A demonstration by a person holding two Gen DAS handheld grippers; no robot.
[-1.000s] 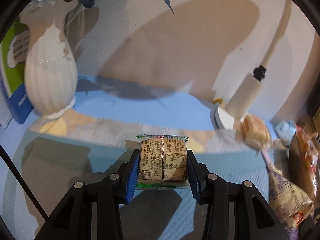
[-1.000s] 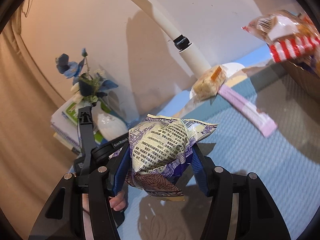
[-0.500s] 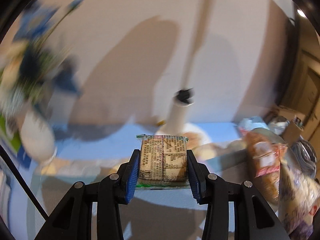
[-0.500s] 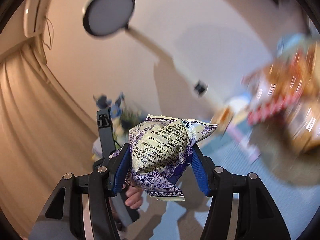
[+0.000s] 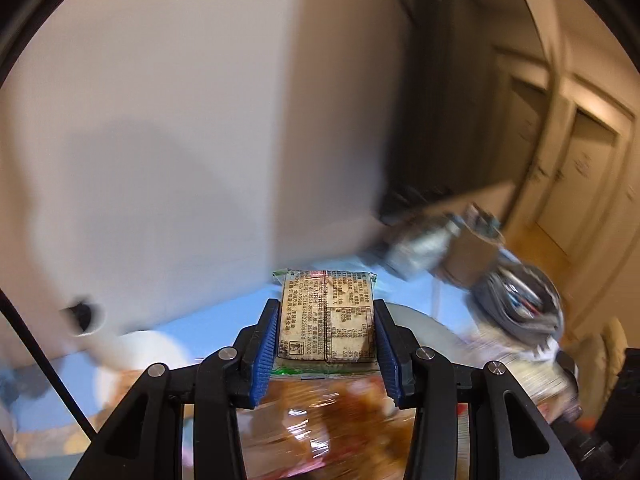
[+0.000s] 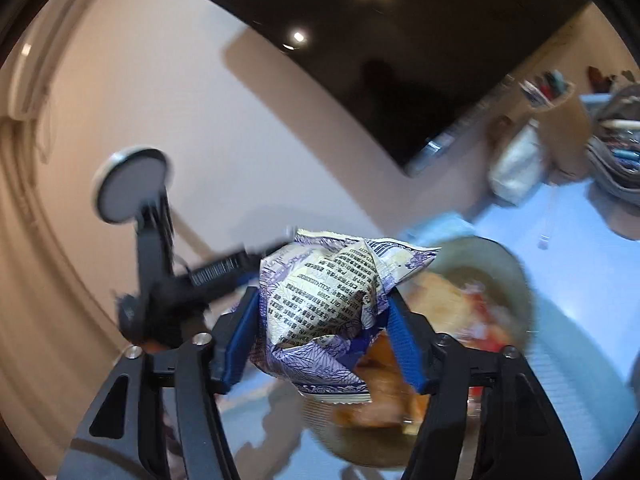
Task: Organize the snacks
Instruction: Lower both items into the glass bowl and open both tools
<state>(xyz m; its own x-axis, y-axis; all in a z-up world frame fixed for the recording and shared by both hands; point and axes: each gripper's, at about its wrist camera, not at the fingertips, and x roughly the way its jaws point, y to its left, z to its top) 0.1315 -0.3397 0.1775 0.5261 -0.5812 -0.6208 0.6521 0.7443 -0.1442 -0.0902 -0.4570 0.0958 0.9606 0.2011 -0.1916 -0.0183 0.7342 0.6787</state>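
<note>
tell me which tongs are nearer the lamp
Left. The left tongs sit right beside the lamp; the right tongs, opening with a bag between them, are farther to its right.

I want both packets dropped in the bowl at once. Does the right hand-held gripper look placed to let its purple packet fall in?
Probably yes. The right hand-held gripper, jaws opening, has the purple packet right above the bowl, with nothing between them.

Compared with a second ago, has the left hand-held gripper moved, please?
Yes. The left hand-held gripper swung right: the lamp slid from its right to its left.
</note>
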